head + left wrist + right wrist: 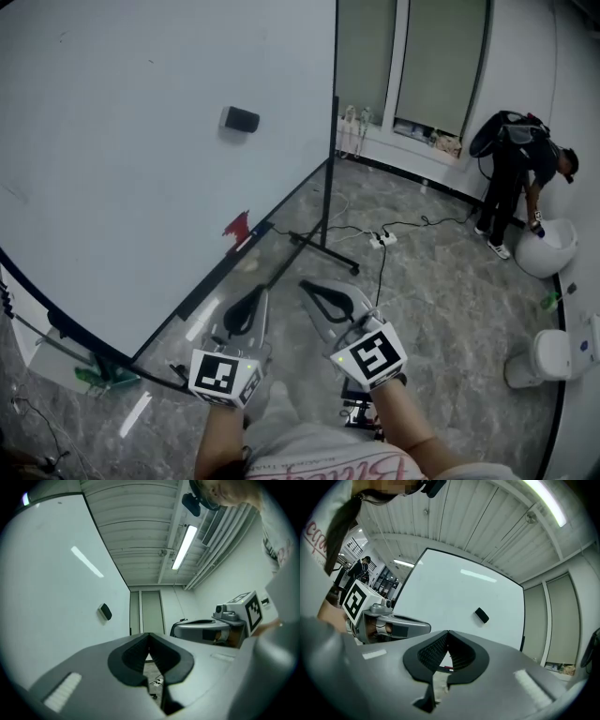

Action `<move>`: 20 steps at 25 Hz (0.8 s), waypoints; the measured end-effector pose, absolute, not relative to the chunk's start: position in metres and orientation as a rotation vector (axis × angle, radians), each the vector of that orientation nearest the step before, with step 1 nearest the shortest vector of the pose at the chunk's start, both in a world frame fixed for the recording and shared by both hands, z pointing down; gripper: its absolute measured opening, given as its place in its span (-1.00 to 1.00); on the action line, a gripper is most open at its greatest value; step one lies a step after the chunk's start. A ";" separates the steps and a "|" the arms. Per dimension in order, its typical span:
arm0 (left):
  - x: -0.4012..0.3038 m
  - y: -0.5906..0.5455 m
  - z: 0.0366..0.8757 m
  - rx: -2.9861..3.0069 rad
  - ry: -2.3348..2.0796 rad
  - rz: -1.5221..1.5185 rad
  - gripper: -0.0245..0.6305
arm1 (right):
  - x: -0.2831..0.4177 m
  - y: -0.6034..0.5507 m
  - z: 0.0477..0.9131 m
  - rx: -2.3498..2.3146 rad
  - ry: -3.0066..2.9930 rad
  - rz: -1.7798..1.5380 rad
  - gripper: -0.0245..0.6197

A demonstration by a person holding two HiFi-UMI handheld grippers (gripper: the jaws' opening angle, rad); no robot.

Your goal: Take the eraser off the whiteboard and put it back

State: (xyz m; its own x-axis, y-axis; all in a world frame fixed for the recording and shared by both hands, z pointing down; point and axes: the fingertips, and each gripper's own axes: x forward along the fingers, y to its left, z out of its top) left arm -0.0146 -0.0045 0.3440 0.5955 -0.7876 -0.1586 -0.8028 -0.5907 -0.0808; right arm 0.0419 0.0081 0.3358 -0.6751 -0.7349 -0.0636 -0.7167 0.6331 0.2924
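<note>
**Eraser on the board, both jaws shut and short of it**

Shows the eraser [241,119] stuck high on the whiteboard [112,169], untouched and well apart from both grippers. Note the left gripper [253,298] and right gripper [314,291] held side by side low in the head view, tips leaning toward each other.

Read the jaws in each gripper's own view. Left: pressed together at the tips, nothing between. Right: likewise together and empty.

Places the eraser at 12 o'clock from the left gripper and near 11 o'clock from the right in the head view. Puts it at 10 o'clock beyond the left tips in the left gripper view, and at 2 o'clock beyond the right tips in the right gripper view. Sets its long axis close to the 9-to-3 line in the head view, tipped a little down toward 3.

Judged from this: approach only, removal not yet begun. Favours the left gripper as the nearer, standing on the board's side, though by little. Calls for parting the chosen jaws, then reaching up and forward to close across the eraser's short axis, 12 to 6.
</note>
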 end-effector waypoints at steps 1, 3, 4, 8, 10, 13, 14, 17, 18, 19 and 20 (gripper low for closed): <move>-0.017 -0.018 0.341 -2.677 1.333 0.159 -0.93 | 0.040 -0.007 0.330 1.255 -2.777 -0.475 -0.92; -0.021 -0.045 0.336 -2.687 1.313 0.154 -0.93 | 0.037 -0.036 0.316 1.293 -2.770 -0.516 -0.92; -0.023 -0.058 0.333 -2.691 1.301 0.154 -0.93 | 0.034 -0.050 0.308 1.308 -2.769 -0.543 -0.92; -0.035 -0.110 0.323 -2.694 1.269 0.156 -0.93 | 0.021 -0.112 0.276 1.328 -2.756 -0.666 -0.92; -0.040 -0.133 0.320 -2.698 1.252 0.161 -0.93 | 0.015 -0.144 0.264 1.335 -2.752 -0.711 -0.92; -0.046 -0.161 0.315 -2.704 1.233 0.168 -0.93 | 0.004 -0.187 0.247 1.327 -2.741 -0.780 -0.91; -0.048 -0.170 0.315 -2.706 1.230 0.167 -0.93 | 0.000 -0.201 0.243 1.314 -2.732 -0.795 -0.81; -0.054 -0.191 0.317 -2.710 1.238 0.166 -0.93 | -0.013 -0.239 0.233 1.253 -2.681 -0.850 -0.62; -0.056 -0.198 0.318 -2.712 1.246 0.167 -0.93 | -0.018 -0.251 0.230 1.226 -2.661 -0.874 -0.55; -0.057 -0.203 0.318 -2.715 1.254 0.170 -0.93 | -0.022 -0.262 0.228 1.196 -2.640 -0.898 -0.48; -0.058 -0.208 0.319 -2.718 1.260 0.175 -0.93 | -0.026 -0.273 0.226 1.165 -2.615 -0.920 -0.42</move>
State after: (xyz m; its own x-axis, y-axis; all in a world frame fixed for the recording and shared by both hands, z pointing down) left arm -0.0576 -0.2077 0.3186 0.6424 -0.7487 -0.1636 -0.7650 -0.6393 -0.0779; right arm -0.0261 -0.2733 0.2262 -0.6921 -0.7120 -0.1190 -0.6297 0.5149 0.5817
